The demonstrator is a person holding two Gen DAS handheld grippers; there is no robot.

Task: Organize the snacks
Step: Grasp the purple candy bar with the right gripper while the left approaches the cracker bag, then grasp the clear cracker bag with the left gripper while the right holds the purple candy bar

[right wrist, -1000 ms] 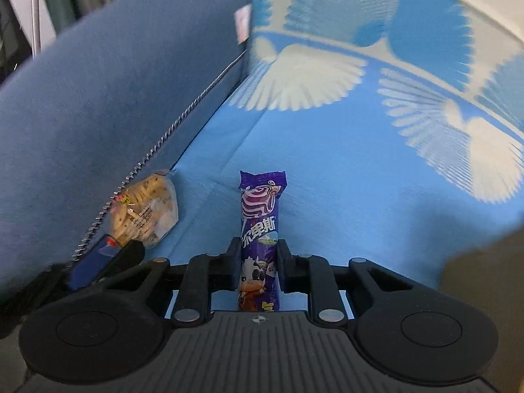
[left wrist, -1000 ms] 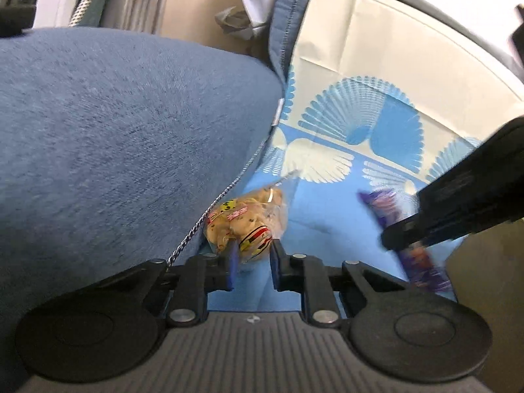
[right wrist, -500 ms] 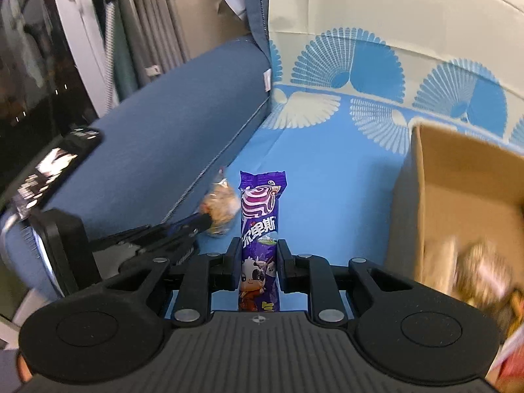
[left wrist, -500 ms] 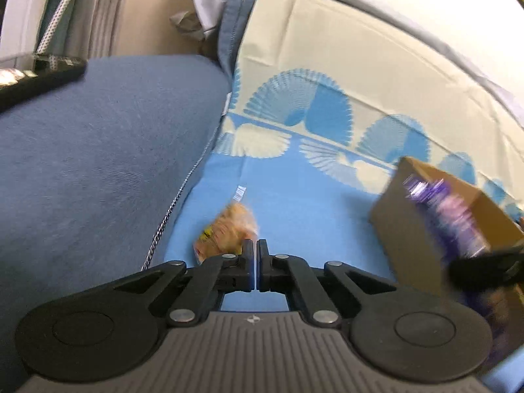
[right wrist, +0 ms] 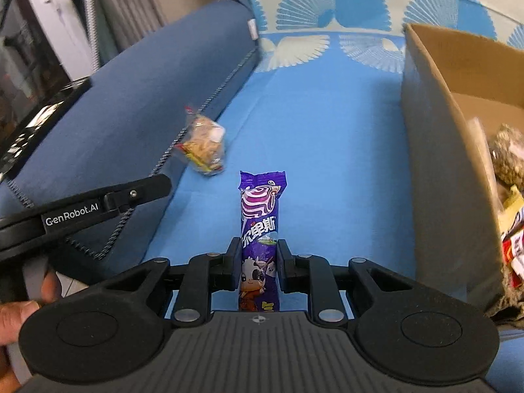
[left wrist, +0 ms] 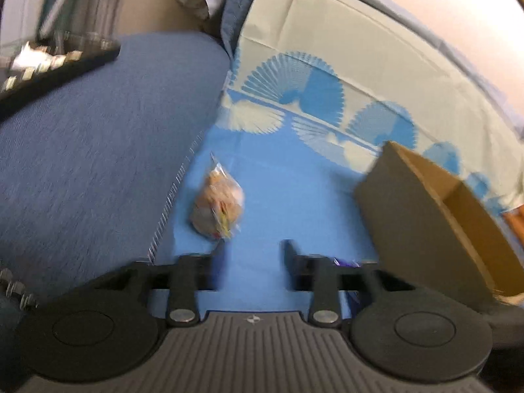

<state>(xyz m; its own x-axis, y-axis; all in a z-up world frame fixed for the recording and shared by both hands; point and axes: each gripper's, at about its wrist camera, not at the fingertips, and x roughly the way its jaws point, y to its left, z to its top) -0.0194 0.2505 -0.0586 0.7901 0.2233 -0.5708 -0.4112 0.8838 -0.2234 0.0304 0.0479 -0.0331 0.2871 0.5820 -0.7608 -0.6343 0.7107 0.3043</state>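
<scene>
Blue patterned cloth [right wrist: 327,137] covers the seat, with a dark blue cushion [left wrist: 98,150] along its left side. Count: one cardboard box [right wrist: 439,150], two grippers, two loose snacks outside the box.

One cookie bag [left wrist: 218,205] lies on the cloth beside the cushion seam, just beyond the left gripper [left wrist: 251,257]. That gripper's jaws are opening; nothing is between them. One purple bar [right wrist: 260,229] stands upright, clamped between the pads of the right gripper [right wrist: 258,263], in front of and left of the box. The box sits on the right with its top open; several wrapped snacks [right wrist: 507,160] show inside, number not determinable. One hand [right wrist: 19,311] appears at the lower left edge of the right wrist view, holding the left gripper's handle.

Changes: a second ago the left gripper held the cookie bag; half a second ago its jaws were together with the bag already free. The purple bar remains gripped, and the box is now closer in the right wrist view.
</scene>
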